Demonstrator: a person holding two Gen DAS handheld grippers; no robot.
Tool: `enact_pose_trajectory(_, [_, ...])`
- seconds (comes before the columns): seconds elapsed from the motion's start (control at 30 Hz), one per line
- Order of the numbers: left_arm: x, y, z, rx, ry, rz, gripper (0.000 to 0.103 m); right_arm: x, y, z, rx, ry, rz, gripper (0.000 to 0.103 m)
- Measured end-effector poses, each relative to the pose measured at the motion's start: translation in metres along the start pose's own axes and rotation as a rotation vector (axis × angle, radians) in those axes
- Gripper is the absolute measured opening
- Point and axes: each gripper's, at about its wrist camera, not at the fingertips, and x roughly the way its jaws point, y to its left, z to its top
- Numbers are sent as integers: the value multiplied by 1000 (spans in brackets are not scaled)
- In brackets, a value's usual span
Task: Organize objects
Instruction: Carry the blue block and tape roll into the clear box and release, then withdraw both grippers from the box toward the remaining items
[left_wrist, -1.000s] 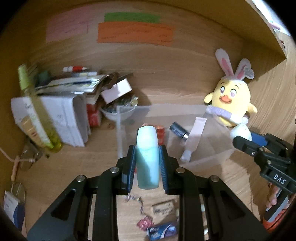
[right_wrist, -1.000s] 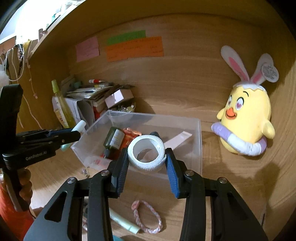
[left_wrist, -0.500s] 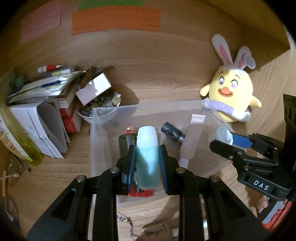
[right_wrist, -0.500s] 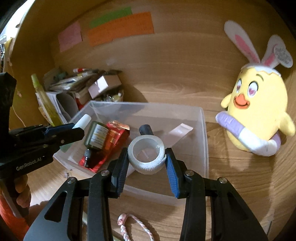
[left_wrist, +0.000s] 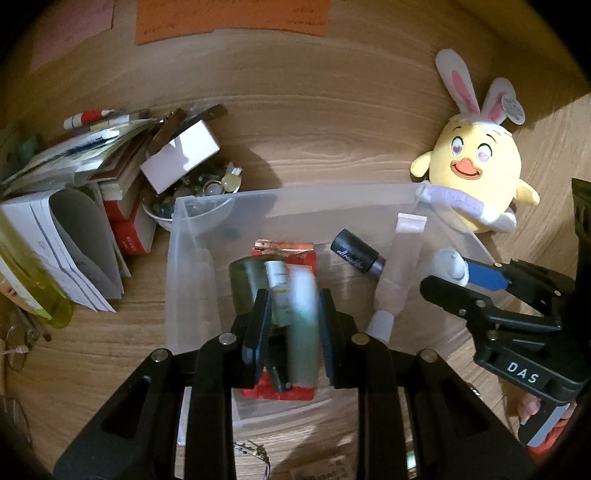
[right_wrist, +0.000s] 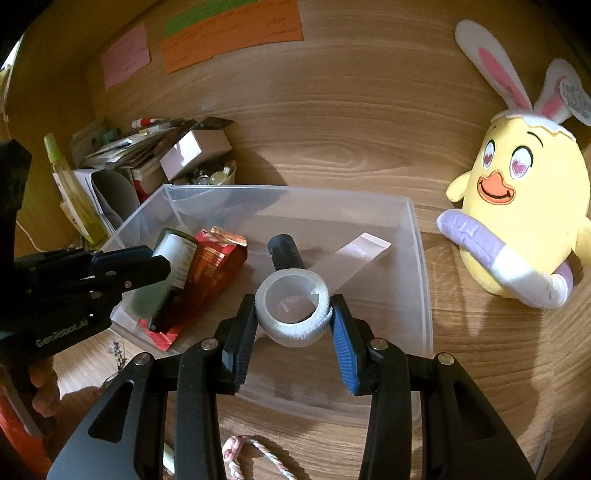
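Drop-off step: my left claw (left_wrist: 291, 325) clamps a pale-green tube (left_wrist: 301, 332), my right claw (right_wrist: 293, 321) a white tape roll (right_wrist: 291, 308), both over the clear plastic bin (right_wrist: 421, 258); next, release each inside.

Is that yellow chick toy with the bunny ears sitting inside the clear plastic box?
No, the chick toy sits on the wooden surface beside the clear box, outside its right wall.

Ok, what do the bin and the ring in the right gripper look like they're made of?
Bin: clear, slightly frosted plastic by the look, since its contents and the wood show through its walls. Ring: apparently a roll of white fabric-like tape, matte with a pebbled, fuzzy surface and a loose end; the right gripper holds it by its sides.
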Motion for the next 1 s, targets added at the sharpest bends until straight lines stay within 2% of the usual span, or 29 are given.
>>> enact_pose_trajectory(0.13, [-1, -1, 0, 5, -1, 4, 24, 2, 2, 0, -8, 13, -4, 40])
enact_pose_trajectory(0.17, [-2, 0, 0, 4, 0, 2, 25, 2, 2, 0, -6, 13, -7, 43])
enact_pose_trajectory(0.23, [-4, -1, 0, 4, -2, 4, 27, -1, 2, 0, -8, 8, -18, 57])
enact_pose_trajectory(0.3, [-9, -2, 1, 10, -12, 9, 29, -7, 2, 0, -9, -10, -28, 61])
enact_pose_trajectory(0.4, [-22, -4, 1, 19, -48, 27, 40, -15, 2, 2, -8, -22, -32, 61])
enact_pose_trajectory(0.47, [-32, -5, 1, 21, -77, 42, 55, -19, 2, 3, 0, -26, -33, 62])
enact_pose_trajectory(0.53, [-41, -5, 0, 23, -101, 54, 61, -25, 0, 3, 13, -30, -25, 70])
enact_pose_trajectory(0.7, [-60, -6, -7, 28, -127, 73, 69, -46, 1, -3, 23, -61, -24, 72])
enact_pose_trajectory(0.87, [-74, -7, -22, 24, -130, 87, 85, -65, 5, -15, 15, -69, -23, 72])
enact_pose_trajectory(1.0, [-81, -5, -39, 22, -110, 97, 89, -77, 8, -33, 10, -62, -28, 72])
